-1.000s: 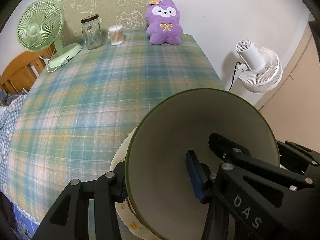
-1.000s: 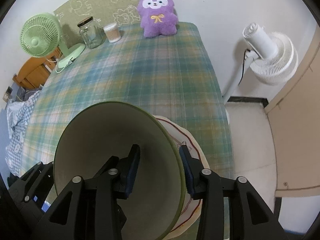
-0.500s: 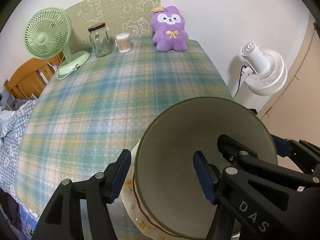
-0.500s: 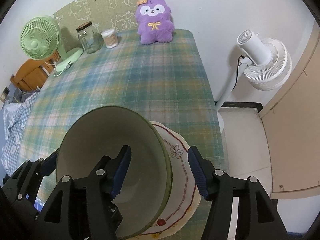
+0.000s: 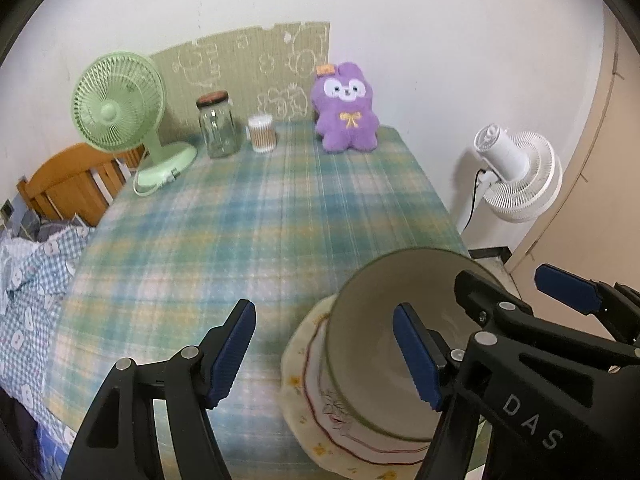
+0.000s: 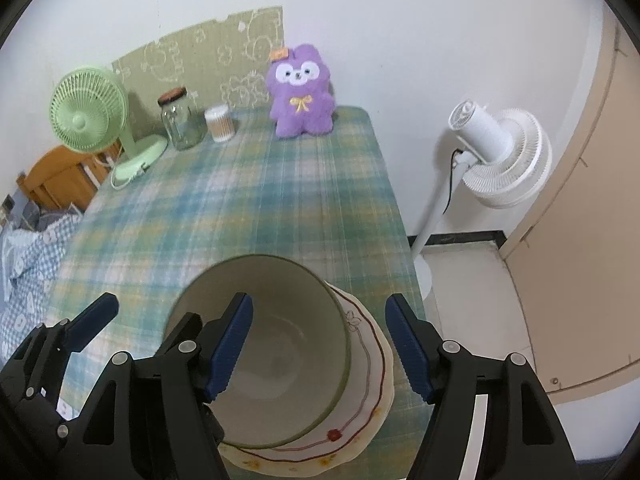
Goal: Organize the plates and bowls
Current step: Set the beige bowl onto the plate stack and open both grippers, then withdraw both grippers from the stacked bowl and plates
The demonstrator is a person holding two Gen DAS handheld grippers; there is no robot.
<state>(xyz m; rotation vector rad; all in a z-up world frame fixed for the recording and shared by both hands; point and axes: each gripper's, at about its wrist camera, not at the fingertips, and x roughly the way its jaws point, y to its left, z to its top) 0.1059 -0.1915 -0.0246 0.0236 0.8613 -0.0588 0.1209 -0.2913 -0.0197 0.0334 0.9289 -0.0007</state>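
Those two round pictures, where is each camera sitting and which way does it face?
Left wrist: on the left gripper, looking down over its opening jaws at the green-rimmed bowl on the flowered plate; the right gripper's blue pad shows too.
Right wrist: on the right gripper, facing likewise, jaws opening astride the bowl's rim; the left gripper's finger shows.
Shared: bowl, plate, plaid table, purple plush.
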